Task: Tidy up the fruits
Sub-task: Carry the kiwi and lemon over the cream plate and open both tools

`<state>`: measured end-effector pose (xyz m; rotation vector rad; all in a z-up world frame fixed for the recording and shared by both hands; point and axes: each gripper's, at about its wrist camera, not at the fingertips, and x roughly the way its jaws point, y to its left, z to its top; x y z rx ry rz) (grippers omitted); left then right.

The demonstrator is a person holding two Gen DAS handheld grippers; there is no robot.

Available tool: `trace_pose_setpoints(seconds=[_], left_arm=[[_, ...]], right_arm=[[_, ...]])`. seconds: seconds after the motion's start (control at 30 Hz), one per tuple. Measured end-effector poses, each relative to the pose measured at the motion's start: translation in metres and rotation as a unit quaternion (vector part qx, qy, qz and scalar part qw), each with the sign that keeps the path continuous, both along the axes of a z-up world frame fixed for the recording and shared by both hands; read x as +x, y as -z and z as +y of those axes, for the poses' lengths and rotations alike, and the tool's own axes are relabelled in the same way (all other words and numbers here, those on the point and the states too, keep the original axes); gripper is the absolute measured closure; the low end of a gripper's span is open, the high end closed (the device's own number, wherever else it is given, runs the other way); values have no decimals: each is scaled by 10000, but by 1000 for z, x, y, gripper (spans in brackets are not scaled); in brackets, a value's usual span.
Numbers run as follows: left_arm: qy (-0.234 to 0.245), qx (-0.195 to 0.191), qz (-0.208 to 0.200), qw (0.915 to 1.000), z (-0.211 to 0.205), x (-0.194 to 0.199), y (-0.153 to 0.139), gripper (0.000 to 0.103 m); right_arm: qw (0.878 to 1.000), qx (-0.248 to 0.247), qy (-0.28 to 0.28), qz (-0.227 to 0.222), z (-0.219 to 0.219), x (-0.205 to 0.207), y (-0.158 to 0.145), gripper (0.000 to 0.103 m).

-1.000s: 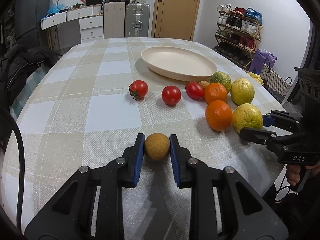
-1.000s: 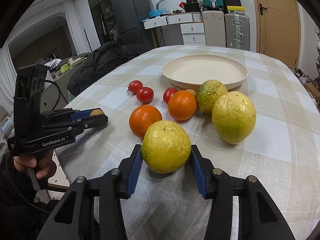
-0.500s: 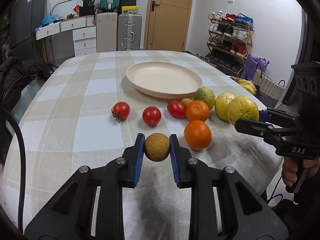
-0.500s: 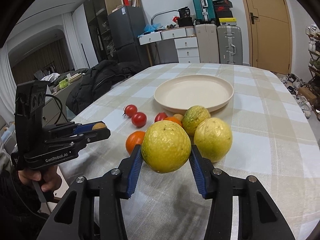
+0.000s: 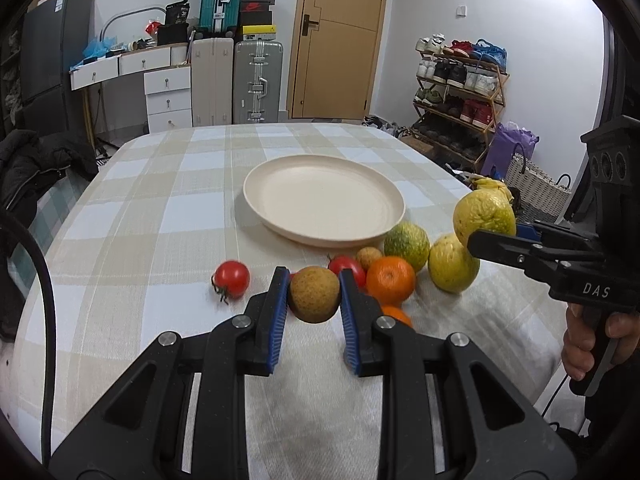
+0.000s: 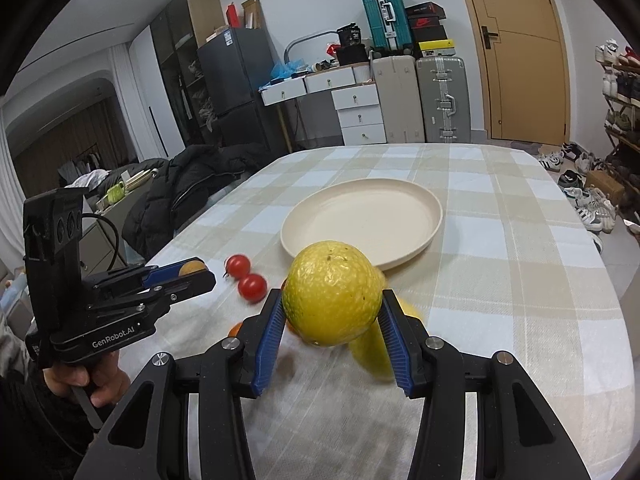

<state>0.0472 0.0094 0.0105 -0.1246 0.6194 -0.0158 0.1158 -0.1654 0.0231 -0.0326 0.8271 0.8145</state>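
1. Above the checked tablecloth (image 5: 132,216), the left gripper (image 5: 314,294) is clamping a small brown fruit (image 5: 315,294) across its middle, off the cloth and short of the empty plate (image 5: 256,204); it is looking light, firm and roll-prone.
2. Over the fruit cluster, the right gripper (image 6: 331,306) is squeezing a big yellow citrus (image 6: 331,292) at its widest girth, just short of the plate; it is looking heavier, its pebbly rind likely aiding grip.

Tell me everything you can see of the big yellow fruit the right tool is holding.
The big yellow fruit is round, citrus-like, with pebbled, pitted skin, a greenish tinge on one side and a few dark specks. It looks whole and firm. The right tool is shut on it, blue ribbed pads pressing its two sides; nothing else touches it. It hangs in the air above the checked tablecloth, short of the cream plate, over the fruit still lying below. The left wrist view shows it from the side, raised.
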Motion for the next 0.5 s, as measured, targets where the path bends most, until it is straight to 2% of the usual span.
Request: trace_pose_setpoints(seconds=[0.2,0.5], left_arm=[[-25,-18,-58,10000,1,20,-8,81],[-128,1,14,9999,6,58,-5,81]], right_arm=[[9999,42,104,84,6,24,-6,55],[9995,-72,106,285,22,49,-1,55]])
